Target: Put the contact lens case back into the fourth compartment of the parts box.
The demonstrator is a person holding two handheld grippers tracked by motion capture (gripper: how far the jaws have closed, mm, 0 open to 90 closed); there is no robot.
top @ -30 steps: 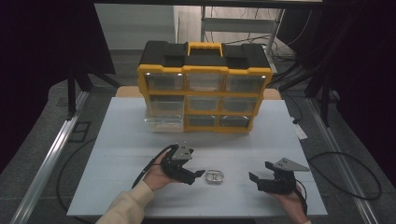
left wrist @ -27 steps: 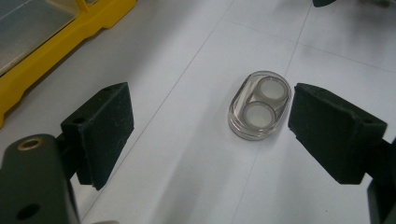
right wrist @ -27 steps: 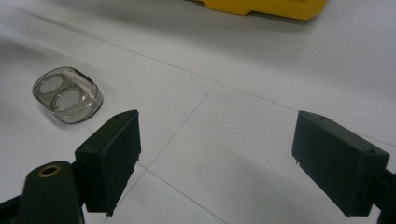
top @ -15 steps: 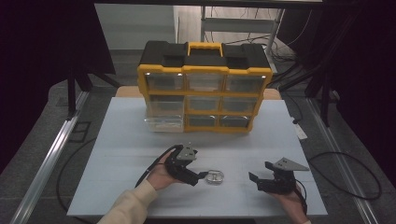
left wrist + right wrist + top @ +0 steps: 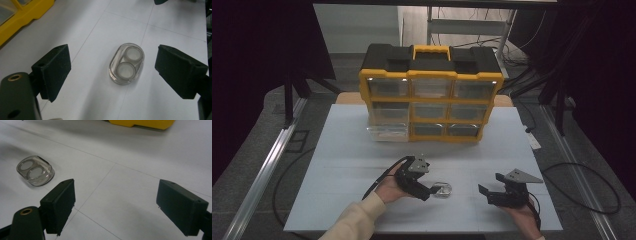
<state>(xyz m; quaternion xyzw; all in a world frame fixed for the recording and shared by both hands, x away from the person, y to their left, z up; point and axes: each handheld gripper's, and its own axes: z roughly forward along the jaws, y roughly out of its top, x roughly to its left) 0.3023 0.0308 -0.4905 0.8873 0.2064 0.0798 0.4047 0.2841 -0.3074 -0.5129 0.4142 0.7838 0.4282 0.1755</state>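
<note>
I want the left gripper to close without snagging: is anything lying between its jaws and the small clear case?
Nothing visible does. In the left gripper view the clear case lies flat on the white table, between the open jaws of the left gripper, with bare table on both sides. The right gripper sits apart to the side.

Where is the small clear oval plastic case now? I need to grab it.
High view: the small clear oval plastic case lies on the white table, just right of the left gripper.
</note>
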